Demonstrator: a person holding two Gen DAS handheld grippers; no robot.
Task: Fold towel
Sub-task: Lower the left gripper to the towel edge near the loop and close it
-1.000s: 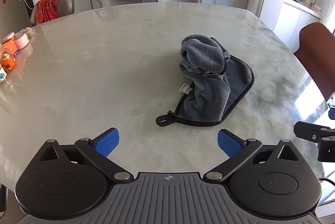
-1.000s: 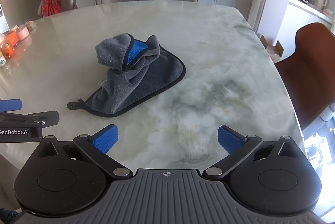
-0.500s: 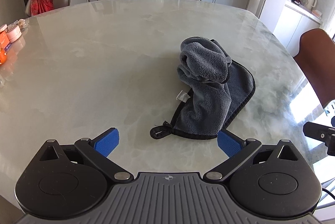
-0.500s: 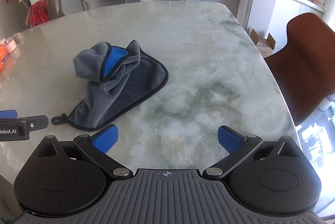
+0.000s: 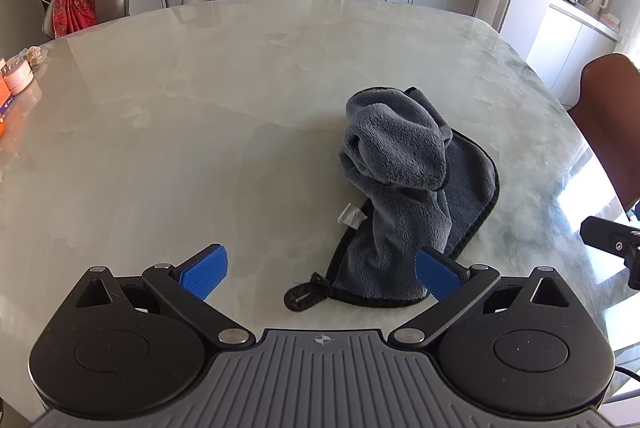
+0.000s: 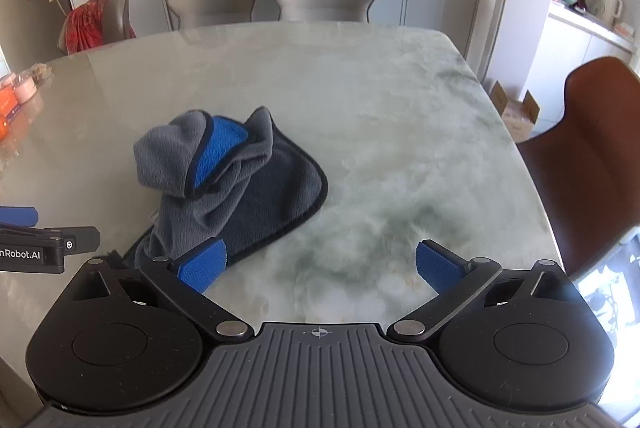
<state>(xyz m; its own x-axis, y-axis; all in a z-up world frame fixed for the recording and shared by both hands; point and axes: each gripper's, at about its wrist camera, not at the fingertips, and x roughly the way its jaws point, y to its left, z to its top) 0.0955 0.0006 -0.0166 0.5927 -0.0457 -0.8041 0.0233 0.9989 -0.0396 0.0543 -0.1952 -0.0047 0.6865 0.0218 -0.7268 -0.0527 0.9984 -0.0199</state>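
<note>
Grey towel (image 5: 416, 184) lies crumpled on the table (image 5: 200, 132).

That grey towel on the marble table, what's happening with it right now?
A person holds two hand-held grippers over the grey towel, which lies crumpled in a heap on the marble table, not yet folded. The left hand-held gripper and the right hand-held gripper are both open and hold nothing. The towel's hanging loop lies between the left one's fingers.

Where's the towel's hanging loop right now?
In the left wrist view the hanging loop lies flat on the marble table at the towel's near left corner, between the open left gripper's fingertips.
</note>
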